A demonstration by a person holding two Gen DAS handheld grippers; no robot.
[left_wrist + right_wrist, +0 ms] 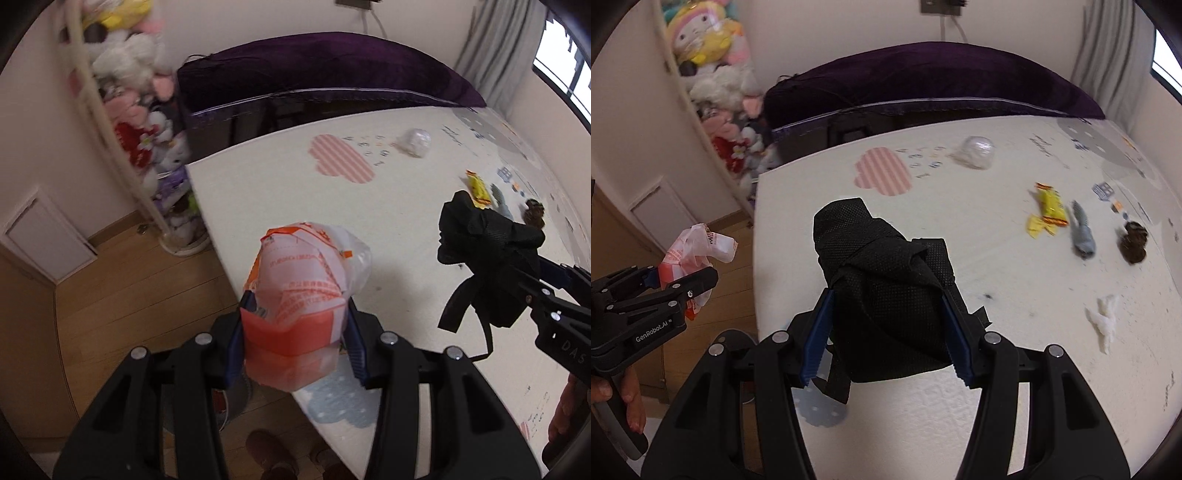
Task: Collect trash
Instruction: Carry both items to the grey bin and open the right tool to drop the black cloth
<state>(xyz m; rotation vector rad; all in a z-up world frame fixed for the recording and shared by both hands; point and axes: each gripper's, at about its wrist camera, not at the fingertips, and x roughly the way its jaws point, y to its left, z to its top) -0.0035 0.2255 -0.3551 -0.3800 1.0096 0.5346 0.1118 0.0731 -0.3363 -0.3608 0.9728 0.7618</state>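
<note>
My left gripper is shut on a crumpled orange-and-white plastic bag, held above the mat's left edge; the same bag shows at the left of the right wrist view. My right gripper is shut on a bundled black fabric bag, also visible in the left wrist view as the black bag. On the cream play mat lie a yellow wrapper, a clear plastic cup, a grey scrap, a brown clump and a white tissue.
A dark purple cushion runs along the back wall. A rack of plush toys stands at the left beside the wooden floor. Curtain and window are at the right. Slippered feet show below the left gripper.
</note>
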